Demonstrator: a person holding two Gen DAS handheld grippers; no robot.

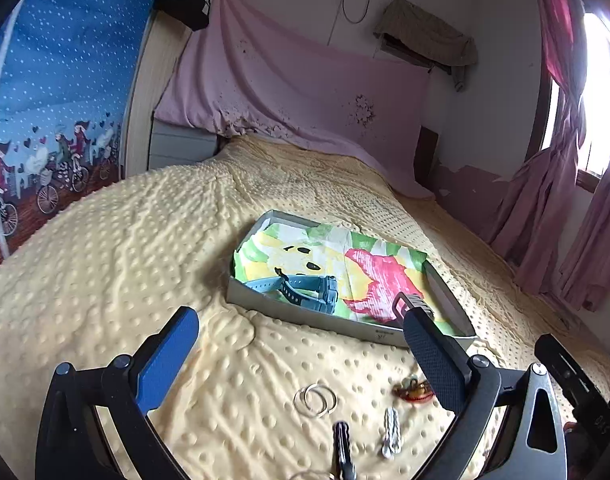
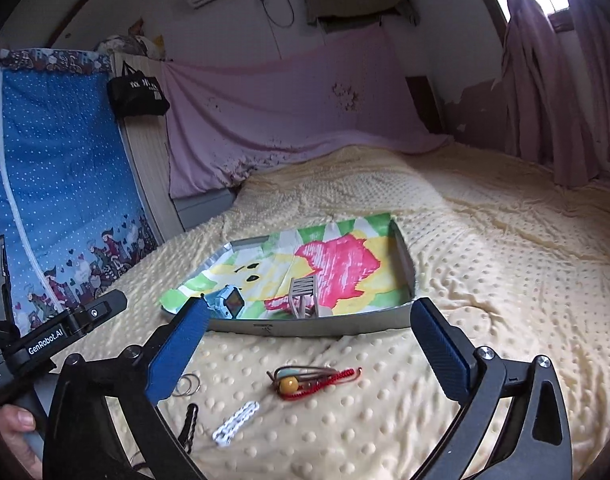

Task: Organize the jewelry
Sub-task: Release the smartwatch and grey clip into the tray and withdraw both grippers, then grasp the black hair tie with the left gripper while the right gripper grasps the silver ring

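Note:
A grey tray (image 1: 305,318) (image 2: 329,326) lined with a colourful drawing lies on the yellow bedspread. In it are a blue watch (image 1: 309,288) (image 2: 227,304) and a grey clip (image 2: 305,296). In front of the tray lie silver hoop rings (image 1: 315,400) (image 2: 187,385), a red cord bracelet with a bead (image 2: 313,382) (image 1: 413,392), a white chain piece (image 1: 391,432) (image 2: 235,422) and a black clip (image 1: 342,446) (image 2: 189,420). My left gripper (image 1: 301,332) is open and empty above the rings. My right gripper (image 2: 309,322) is open and empty above the bracelet.
The yellow dotted bedspread (image 1: 105,280) covers the whole bed. A pink sheet (image 1: 285,80) hangs at the head. A blue wardrobe cover (image 2: 57,160) stands on the left, pink curtains (image 1: 557,200) on the right. The left gripper's body (image 2: 65,328) shows at the right view's left edge.

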